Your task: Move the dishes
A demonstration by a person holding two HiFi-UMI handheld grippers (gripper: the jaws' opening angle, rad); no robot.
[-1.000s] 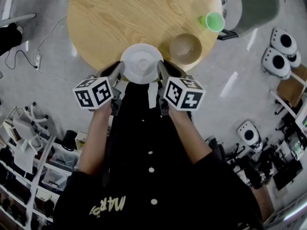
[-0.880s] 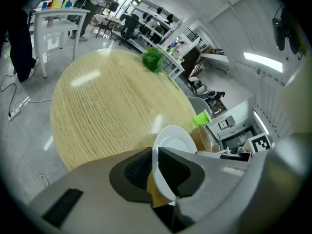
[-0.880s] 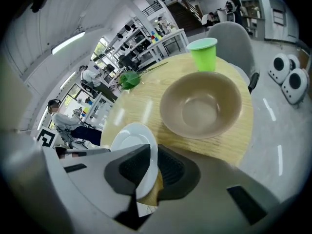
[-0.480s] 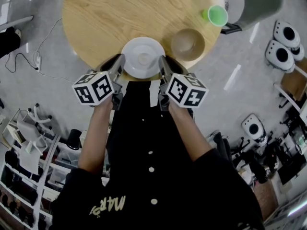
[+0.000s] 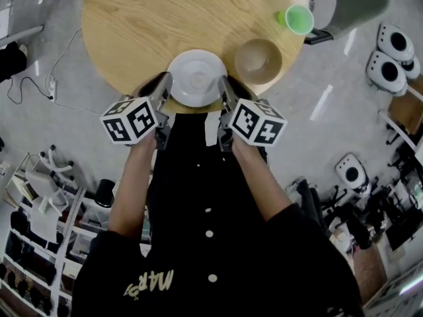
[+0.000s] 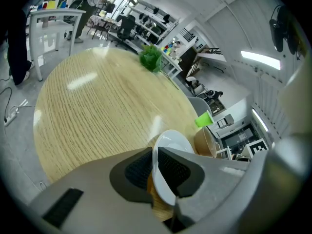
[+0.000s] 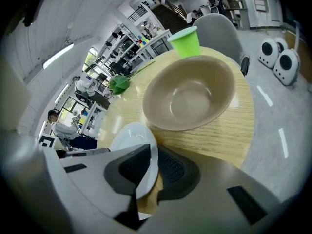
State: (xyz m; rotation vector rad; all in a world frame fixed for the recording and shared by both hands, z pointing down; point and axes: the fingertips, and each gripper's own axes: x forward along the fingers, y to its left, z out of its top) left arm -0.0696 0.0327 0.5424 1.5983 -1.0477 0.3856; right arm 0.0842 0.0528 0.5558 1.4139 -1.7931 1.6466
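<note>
1. The left gripper (image 6: 153,167) has its jaws drawn narrow, and they clamp the left rim of the white plate (image 5: 196,78). The thin rim stands edge-on between the two dark ribbed pads.
2. The right gripper (image 7: 150,168) is just as narrow. Its pads pinch the right rim of the same plate, so the dish is held from both sides at once.
3. In the head view both grippers point away from the person and downward, with their marker cubes nearest the body and the plate between their tips.
4. The plate sits at the near edge of the round wooden table (image 5: 165,18), straight in front of the person. I cannot tell whether it rests on the wood or hangs just above it.
5. A tan bowl (image 5: 258,59) stands empty just to the right of the plate, close to it but apart.
6. A green cup (image 5: 297,20) stands farther right, near the table's right edge.
7. A green plant (image 6: 151,57) shows at the table's far side in the left gripper view.
8. A grey chair (image 5: 350,2) stands against the table on the far right.
9. The floor is pale grey. White round devices (image 5: 390,58) stand on it to the right, a cable (image 5: 39,78) trails on the left, and shelving (image 5: 39,197) fills the near left.
</note>
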